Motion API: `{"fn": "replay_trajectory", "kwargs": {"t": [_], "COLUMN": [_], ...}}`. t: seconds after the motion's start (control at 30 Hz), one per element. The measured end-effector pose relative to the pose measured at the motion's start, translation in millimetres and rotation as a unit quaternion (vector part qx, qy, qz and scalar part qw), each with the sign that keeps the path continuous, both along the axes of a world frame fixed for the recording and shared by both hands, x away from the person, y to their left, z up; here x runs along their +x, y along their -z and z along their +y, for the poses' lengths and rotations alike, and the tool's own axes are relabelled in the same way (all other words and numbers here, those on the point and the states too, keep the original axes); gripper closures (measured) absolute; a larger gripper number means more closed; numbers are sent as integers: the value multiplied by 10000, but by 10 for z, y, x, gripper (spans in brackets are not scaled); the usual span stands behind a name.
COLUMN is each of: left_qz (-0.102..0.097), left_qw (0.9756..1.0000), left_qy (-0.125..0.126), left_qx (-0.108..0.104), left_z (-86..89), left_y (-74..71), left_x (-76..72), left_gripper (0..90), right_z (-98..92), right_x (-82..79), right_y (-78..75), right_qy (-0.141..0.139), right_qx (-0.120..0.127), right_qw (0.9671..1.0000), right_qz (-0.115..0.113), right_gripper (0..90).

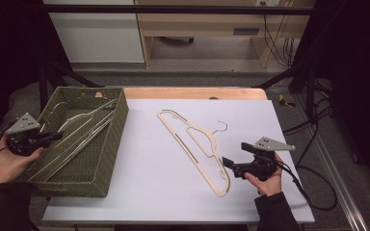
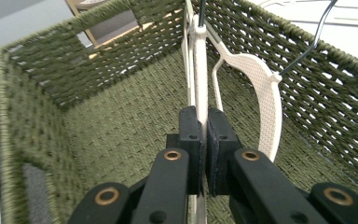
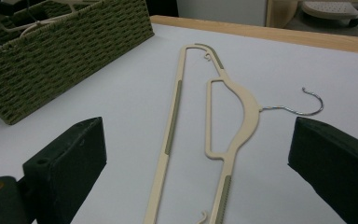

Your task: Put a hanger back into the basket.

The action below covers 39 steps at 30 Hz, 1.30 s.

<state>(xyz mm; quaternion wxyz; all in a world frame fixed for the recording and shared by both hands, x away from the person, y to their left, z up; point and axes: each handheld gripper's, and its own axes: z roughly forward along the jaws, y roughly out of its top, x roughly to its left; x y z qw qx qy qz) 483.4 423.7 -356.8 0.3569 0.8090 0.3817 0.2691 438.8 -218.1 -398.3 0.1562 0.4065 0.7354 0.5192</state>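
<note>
The white hanger (image 2: 200,70) is pinched edge-on between the jaws of the left hand-held gripper (image 2: 204,140), reaching straight ahead of it down into the green woven basket (image 2: 42,116), alongside other hangers lying in there. The jaws are clenched tight on its thin bar. It looks light and stiff, a flat plastic frame, smooth enough to twist in the pads if gripped off-centre; a hold on the straight bar, as here, seems the safest place, well clear of the wire hook.

Over to the other side: the right hand-held gripper (image 3: 196,154) stands released, jaws wide apart, with a beige hanger (image 3: 233,116) lying flat on the bench (image 3: 98,107) just ahead of it and between the jaw lines. Its metal hook (image 3: 303,109) points off toward the right jaw. Lying flush on the surface, that one looks awkward to lift; the thicker shoulder or the long bar would likely give the pads most to bite on.
</note>
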Motion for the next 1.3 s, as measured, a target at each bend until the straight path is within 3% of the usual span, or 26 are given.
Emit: {"fn": "replay_trajectory", "kwargs": {"t": [0.13,0.23,0.3,0.33,0.4,0.53,0.77,1.0,1.1,1.2,1.3], "left_qz": [64,54,193,207,261,466,442,-113,-405,-721,-919], "left_qw": [10000,9998,9997,9996,9994,9989,9990,9991,9967,9925,9888], "left_qy": [-25,-79,-100,-63,-50,28,42,-96,-200,-309,-211], "left_qx": [30,-197,-115,-180,-220,-63,-85,-405,-669,-938,-1160], "left_z": [-46,-6,-2,-1,-16,-95,-173,-173,-204,-280,-383], "left_y": [107,202,247,261,261,249,216,14,-102,-211,-285], "left_x": [44,41,34,26,20,27,-22,-157,-244,-338,-415], "left_gripper": [867,865,862,859,851,806,689,497,421,346,285], "right_z": [0,-14,-10,-4,3,6,-8,-13,-16,-13,-10], "right_x": [-1,-4,-3,-2,-2,-4,-13,-17,-22,-20,-17], "right_y": [0,-6,-4,-2,1,3,-11,-20,-29,-30,-30], "right_qy": [0,-37,-33,-17,-7,-44,-67,-85,-68,-39,-9], "right_qx": [-4,-16,-10,-2,5,10,43,58,99,113,112], "right_qw": [10000,10000,10000,10000,10000,10000,10000,9999,9999,9999,9999], "right_qz": [-9,-25,-21,-17,-1,6,-26,-47,-38,-35,-24], "right_gripper": [48,48,49,49,49,51,54,55,56,60,66]}}
